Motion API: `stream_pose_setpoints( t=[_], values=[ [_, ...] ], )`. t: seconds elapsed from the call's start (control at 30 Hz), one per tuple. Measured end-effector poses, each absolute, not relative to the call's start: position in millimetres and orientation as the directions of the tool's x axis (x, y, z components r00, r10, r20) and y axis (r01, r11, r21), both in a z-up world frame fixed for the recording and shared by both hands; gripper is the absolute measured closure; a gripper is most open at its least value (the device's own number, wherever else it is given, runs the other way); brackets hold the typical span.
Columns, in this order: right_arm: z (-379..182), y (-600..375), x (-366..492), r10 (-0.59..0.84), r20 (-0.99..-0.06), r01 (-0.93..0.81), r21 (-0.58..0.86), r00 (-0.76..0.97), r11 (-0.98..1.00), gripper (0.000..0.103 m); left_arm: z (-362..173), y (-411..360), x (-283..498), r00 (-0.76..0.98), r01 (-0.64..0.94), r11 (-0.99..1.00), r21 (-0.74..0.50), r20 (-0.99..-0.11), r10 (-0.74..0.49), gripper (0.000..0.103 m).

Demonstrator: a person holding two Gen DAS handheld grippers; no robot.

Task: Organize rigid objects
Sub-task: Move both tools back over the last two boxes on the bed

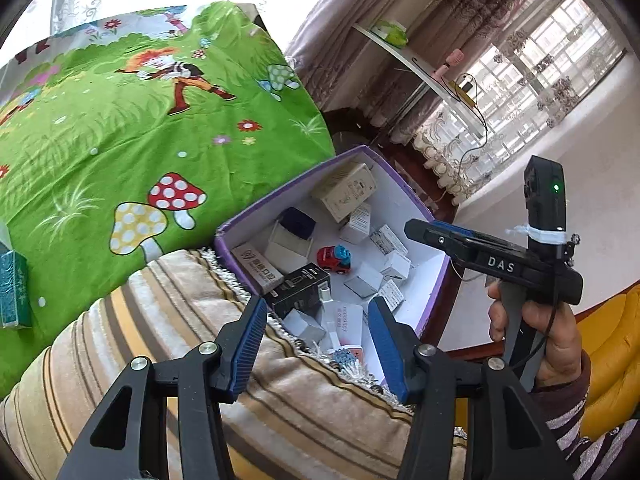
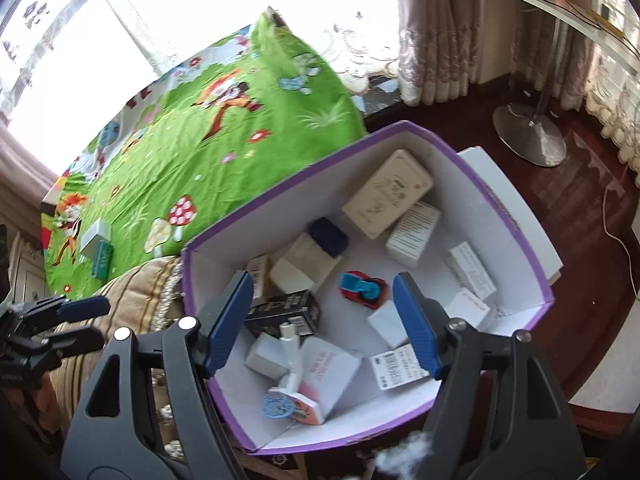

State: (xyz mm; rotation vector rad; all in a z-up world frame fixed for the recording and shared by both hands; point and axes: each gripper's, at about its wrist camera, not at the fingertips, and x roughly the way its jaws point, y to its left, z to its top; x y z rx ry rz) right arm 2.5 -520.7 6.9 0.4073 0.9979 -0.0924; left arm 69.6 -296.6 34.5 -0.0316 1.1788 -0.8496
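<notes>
- Crowding the purple box (image 2: 516, 216): a toy car (image 2: 366, 289) and a black carton (image 2: 284, 312) lying lengthwise toward the striped cushion (image 1: 248, 392).
- Left gripper (image 1: 318, 346) and right gripper (image 2: 320, 324) hover released, grasping nothing.

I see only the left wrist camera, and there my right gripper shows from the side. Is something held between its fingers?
Observer: No. The right wrist view shows the right gripper open and empty above the purple box.
Operator: On the green sheet I see only a teal box. Is anything else there?
Observer: Yes, a white box lies right beside the teal box on the green sheet.
Operator: What stands on the floor beyond the purple box?
Observer: A round metal base of a stand, apart from the box.
</notes>
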Motion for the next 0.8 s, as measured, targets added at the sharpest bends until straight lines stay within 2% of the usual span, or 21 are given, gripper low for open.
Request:
stream_pose_setpoints(
  t=[0.27, 0.53, 0.8],
  values=[
    [33, -460, 21, 0.191, -0.811, 0.116, 0.301, 0.553, 0.946, 0.023, 37, -226, 94, 0.208, 0.447, 0.765, -0.463, -0.778, -0.592, 0.049],
    [61, -398, 44, 0.221, -0.805, -0.029, 0.246, 0.551, 0.969, 0.019, 34, -145, 114, 0.308, 0.299, 0.829, -0.473, -0.774, -0.553, 0.049],
    [69, -312, 75, 0.212, -0.827, -0.3, 0.055, 0.521, 0.952, 0.015, 32, -81, 125, 0.376, 0.2, 0.859, -0.471, -0.773, -0.511, 0.049]
  ],
)
